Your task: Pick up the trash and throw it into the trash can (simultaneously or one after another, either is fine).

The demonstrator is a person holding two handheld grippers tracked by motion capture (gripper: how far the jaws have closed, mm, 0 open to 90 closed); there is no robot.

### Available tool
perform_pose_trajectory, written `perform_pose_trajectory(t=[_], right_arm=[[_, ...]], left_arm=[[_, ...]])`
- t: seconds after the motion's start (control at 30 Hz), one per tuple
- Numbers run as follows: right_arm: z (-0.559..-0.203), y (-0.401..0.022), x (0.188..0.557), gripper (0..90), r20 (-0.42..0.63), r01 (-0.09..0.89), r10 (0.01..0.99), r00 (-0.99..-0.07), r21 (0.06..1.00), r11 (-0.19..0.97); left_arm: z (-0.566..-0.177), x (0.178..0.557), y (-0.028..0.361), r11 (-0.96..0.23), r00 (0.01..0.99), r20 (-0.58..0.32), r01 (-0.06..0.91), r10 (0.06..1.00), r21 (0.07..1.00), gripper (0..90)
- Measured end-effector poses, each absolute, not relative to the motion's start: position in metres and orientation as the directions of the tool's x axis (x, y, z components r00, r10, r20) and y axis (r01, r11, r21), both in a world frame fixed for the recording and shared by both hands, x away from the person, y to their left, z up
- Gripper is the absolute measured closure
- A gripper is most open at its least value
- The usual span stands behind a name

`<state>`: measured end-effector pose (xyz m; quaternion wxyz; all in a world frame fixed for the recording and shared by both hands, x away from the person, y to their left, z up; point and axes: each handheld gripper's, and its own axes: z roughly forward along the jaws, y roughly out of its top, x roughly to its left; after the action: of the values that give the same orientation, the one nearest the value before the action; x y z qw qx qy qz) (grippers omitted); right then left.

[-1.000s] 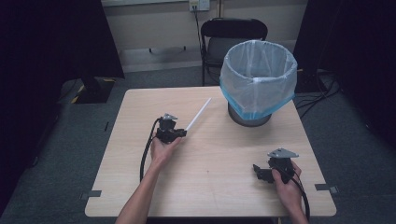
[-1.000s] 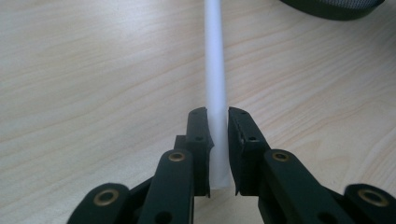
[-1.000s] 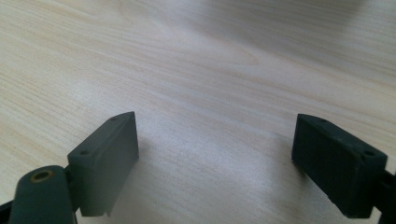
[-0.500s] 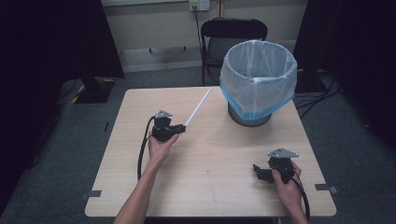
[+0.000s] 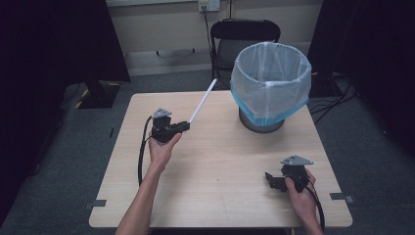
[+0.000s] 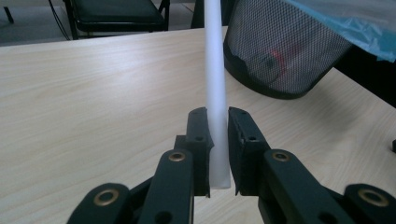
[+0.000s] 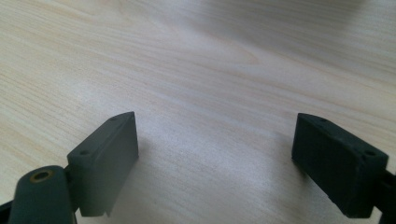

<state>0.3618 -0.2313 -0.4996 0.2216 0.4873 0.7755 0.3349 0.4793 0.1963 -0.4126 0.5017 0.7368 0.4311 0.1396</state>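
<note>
One white tube [image 6: 216,93], stiff and probably light, is pinched at its near end by my left gripper [image 6: 218,140], slanting up toward the lined bin [image 5: 270,78]. So long a lever may pivot; a grip nearer the middle seems steadier. My right gripper [image 7: 215,163] rests wide open, empty, on the tabletop [image 5: 220,166] near the bin.

The left hand-held gripper [image 5: 182,126] is raised off the surface [image 5: 220,161], its forearm reaching in from the bottom edge, jaws pressed tight with pads [image 6: 243,140] nearly meeting. The right hand-held gripper [image 5: 270,179] sits low at the near right, apparently resting on the surface, the hand [image 5: 301,188] wrapped around its body, its jaws spread wide apart.
</note>
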Motion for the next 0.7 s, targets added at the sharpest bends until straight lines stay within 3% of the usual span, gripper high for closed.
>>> perform_pose_trajectory(t=[0.7], right_arm=[[-0.500, -0.232, 0.362, 13.8, -0.013, 0.609, 0.905, -0.426, 0.735, 0.298]], left_arm=[[-0.375, 0.476, 0.195, -0.078, 0.637, -0.204, 0.384, 0.743, 0.920, 79.6]])
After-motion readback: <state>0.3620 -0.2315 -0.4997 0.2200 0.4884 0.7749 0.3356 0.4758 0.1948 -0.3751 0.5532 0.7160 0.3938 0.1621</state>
